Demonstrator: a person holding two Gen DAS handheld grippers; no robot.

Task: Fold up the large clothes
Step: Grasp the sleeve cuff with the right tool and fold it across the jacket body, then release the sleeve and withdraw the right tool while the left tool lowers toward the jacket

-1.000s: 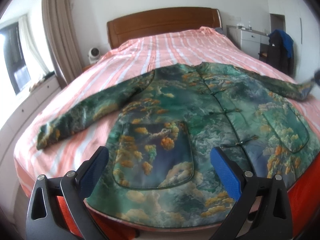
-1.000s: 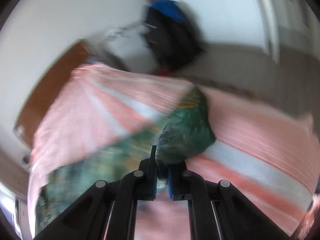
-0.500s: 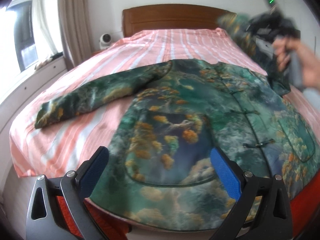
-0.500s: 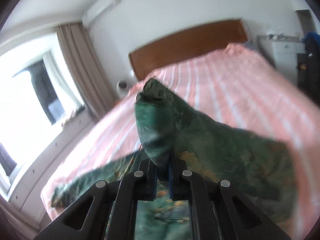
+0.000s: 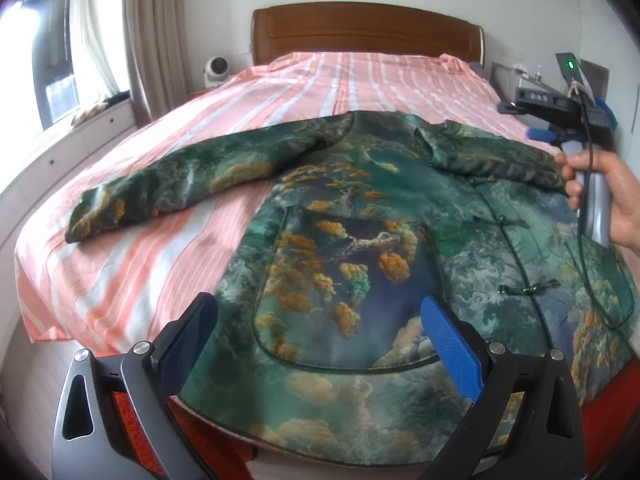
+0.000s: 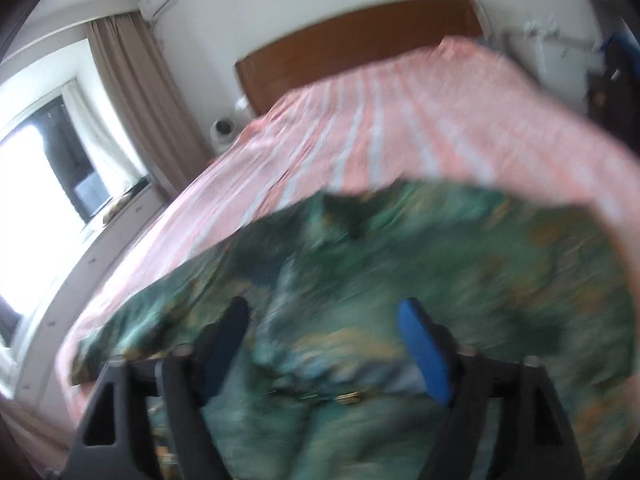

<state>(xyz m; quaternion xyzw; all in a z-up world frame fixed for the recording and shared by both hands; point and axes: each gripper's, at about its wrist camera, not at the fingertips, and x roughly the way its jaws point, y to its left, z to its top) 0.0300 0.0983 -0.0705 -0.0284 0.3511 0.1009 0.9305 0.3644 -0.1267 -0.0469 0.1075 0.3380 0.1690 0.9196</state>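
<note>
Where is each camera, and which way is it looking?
Left wrist: sits on the left tool, low at the bed's foot, facing the headboard over the jacket; the right hand shows.
Right wrist: sits on the right tool, above the blurred jacket, facing the headboard.
Both share the jacket, the striped bedspread and the headboard.

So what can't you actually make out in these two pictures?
- Right wrist view: motion blur smears the jacket; its buttons and sleeve fold are unreadable.
- Left wrist view: the right gripper's fingertips are cut off behind the hand.
- Left wrist view: the jacket hem drops behind the left gripper.
</note>
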